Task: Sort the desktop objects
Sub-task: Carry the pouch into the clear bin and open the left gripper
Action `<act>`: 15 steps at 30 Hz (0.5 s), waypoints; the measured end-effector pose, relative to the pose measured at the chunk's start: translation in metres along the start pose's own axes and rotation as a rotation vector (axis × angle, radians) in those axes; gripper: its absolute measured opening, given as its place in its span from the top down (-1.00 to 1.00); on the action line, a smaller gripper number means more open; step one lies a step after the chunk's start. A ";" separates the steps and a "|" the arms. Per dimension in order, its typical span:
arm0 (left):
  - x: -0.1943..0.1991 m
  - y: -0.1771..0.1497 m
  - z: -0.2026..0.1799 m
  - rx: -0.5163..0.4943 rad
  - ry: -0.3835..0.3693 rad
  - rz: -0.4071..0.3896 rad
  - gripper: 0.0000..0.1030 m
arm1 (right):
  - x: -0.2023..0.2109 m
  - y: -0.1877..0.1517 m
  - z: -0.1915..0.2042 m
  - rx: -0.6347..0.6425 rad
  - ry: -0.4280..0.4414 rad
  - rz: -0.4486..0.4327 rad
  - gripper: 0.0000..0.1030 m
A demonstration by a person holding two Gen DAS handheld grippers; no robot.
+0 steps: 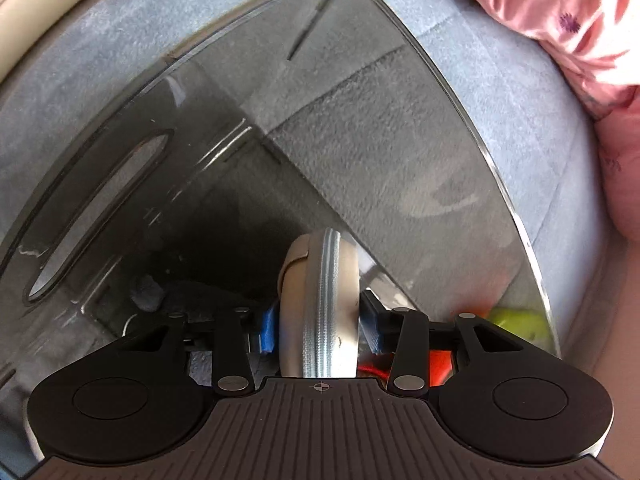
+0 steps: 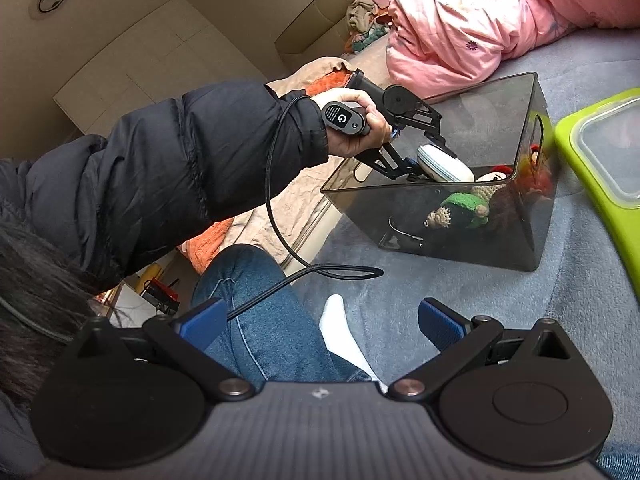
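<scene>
Grey blanket (image 2: pixel 440 292), pink quilt (image 2: pixel 460 28) behind bin (image 2: pixel 460 240)

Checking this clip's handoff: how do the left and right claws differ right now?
The left claw reaches into the smoky bin with a beige zippered case between its pads; the right claw is open, empty, outside the bin above the grey blanket. Both have blue pads.

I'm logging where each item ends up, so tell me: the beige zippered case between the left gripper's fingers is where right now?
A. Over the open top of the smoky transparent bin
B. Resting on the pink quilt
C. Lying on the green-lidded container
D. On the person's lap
A: the right wrist view shows the left gripper with the beige zippered case at the open top of the smoky transparent bin, above the crocheted doll inside.
</scene>
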State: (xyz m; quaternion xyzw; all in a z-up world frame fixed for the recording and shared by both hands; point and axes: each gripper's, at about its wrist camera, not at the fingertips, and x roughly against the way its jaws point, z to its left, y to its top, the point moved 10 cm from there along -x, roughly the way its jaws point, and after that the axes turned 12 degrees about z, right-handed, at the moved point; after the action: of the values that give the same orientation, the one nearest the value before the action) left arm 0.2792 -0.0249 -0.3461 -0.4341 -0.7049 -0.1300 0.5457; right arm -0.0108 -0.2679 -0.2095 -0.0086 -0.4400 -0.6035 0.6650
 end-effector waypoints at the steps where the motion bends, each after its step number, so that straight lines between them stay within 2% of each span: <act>1: 0.002 0.001 0.001 0.012 -0.021 0.004 -0.05 | 0.000 0.000 0.000 -0.002 -0.001 0.002 -1.00; 3: 0.005 0.001 0.001 0.022 -0.046 0.014 -0.34 | -0.001 0.000 -0.002 -0.007 -0.002 0.004 -1.00; 5: 0.011 -0.002 0.002 0.017 -0.067 0.029 -0.41 | 0.000 0.000 -0.004 -0.016 0.003 0.002 -1.00; 7: 0.019 -0.010 0.002 -0.003 -0.109 0.070 -0.58 | 0.000 0.001 -0.008 -0.042 0.013 -0.001 -1.00; 8: 0.024 -0.017 -0.001 -0.033 -0.145 0.103 -0.62 | 0.000 0.001 -0.012 -0.061 0.017 -0.001 -1.00; 10: 0.042 -0.034 -0.007 -0.125 -0.227 0.162 -0.82 | 0.001 0.002 -0.018 -0.099 0.023 -0.003 -1.00; 11: 0.053 -0.044 -0.009 -0.176 -0.269 0.182 -0.82 | 0.001 0.003 -0.020 -0.116 0.025 -0.005 -1.00; 14: 0.103 -0.069 -0.004 -0.345 -0.387 0.175 -0.85 | 0.002 0.005 -0.028 -0.159 0.018 -0.015 -1.00; 15: 0.123 -0.075 0.001 -0.408 -0.426 0.150 -0.90 | 0.002 0.006 -0.030 -0.176 0.010 -0.021 -1.00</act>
State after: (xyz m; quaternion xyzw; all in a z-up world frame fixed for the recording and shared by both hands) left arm 0.2190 -0.0107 -0.2161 -0.6032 -0.7286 -0.1345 0.2952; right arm 0.0110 -0.2845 -0.2241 -0.0593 -0.3822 -0.6467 0.6574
